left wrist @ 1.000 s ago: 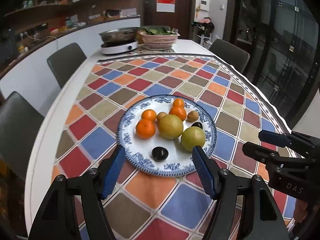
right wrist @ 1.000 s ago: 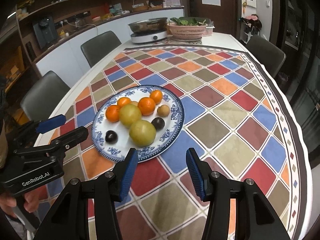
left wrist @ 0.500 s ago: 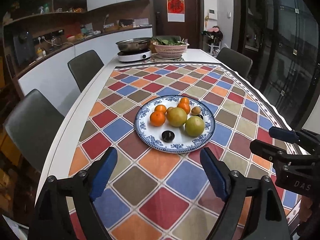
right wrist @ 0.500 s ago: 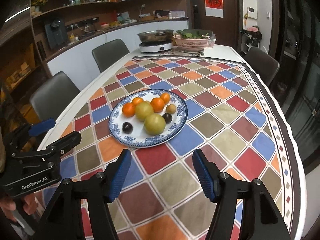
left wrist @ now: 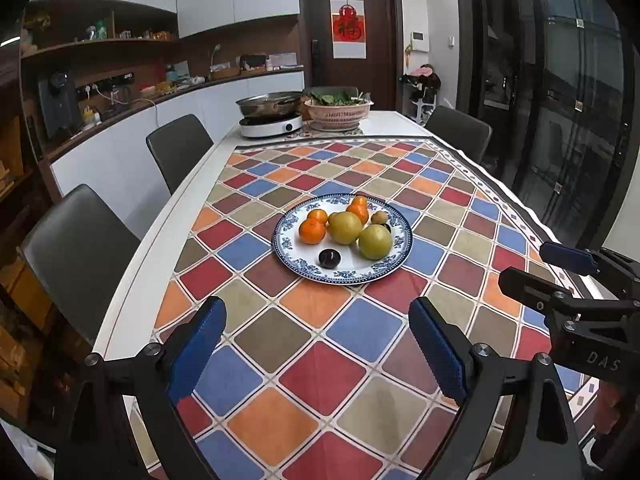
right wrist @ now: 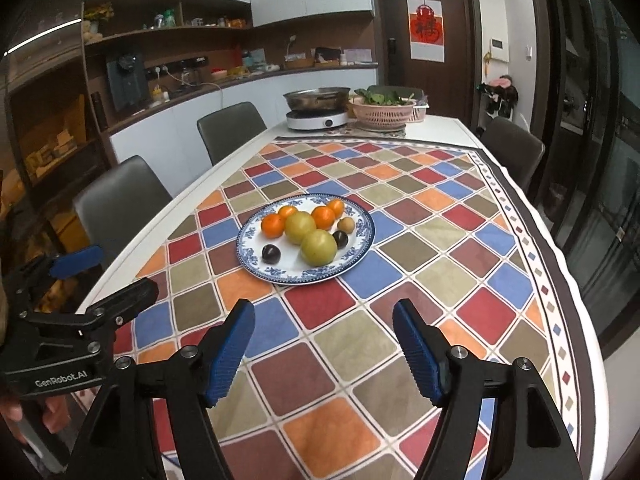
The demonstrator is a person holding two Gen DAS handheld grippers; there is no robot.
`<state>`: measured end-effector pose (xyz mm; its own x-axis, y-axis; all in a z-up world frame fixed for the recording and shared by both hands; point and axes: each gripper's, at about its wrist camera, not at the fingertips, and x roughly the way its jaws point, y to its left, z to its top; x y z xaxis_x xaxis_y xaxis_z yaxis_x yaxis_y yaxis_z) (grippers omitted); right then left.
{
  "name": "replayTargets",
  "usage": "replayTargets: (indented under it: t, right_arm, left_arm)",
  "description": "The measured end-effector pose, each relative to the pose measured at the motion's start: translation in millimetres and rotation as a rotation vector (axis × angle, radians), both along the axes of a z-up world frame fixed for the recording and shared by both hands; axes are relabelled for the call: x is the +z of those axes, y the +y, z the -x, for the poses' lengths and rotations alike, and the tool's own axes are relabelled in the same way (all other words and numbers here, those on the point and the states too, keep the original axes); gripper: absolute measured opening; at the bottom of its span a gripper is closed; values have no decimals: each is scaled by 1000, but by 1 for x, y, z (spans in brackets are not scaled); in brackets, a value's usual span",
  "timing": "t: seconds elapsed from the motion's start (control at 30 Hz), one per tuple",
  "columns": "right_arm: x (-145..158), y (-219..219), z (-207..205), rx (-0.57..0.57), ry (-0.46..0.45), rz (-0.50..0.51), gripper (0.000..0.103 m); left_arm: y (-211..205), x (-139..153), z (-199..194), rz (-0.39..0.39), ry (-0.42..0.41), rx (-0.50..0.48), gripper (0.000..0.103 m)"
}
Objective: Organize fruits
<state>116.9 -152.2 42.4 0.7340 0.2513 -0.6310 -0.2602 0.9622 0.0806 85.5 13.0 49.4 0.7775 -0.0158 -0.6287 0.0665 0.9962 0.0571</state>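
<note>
**Fruit all on plate, both tools empty and standing off**

Table (left wrist: 188, 216) with checkered cloth (left wrist: 340, 364) fills the view; induction cooker with pan (left wrist: 271, 120) and pink basket of greens (left wrist: 340, 114) at the far end. Blue-rimmed plate (left wrist: 288, 258) sits mid-cloth and carries every fruit: two big yellow-green ones (left wrist: 375, 241), four oranges (left wrist: 312, 231), a small brown one (left wrist: 378, 217), two dark plums (left wrist: 329, 259). Nothing loose on the cloth.

Left tool (left wrist: 316, 344) spread wide, holding nothing, near edge of table, well short of the plate. Right tool (right wrist: 324, 344) same: spread, empty, well apart from plate.

Judgement: sorting looks finished or not started — can't tell which. If more is needed, next move is reach in over the plate rim and pinch one fruit; round ones will roll, so centre the fingers.
</note>
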Motion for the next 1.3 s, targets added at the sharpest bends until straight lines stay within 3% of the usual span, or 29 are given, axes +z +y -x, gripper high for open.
replayTargets:
  t: [0.77, 1.3]
  right_arm:
    - [8, 2, 42, 30, -64, 34, 72]
    - [10, 3, 47, 34, -70, 30, 72]
  left_arm:
    - [1, 12, 47, -15, -92, 39, 103]
    - [2, 11, 52, 18, -80, 10, 103]
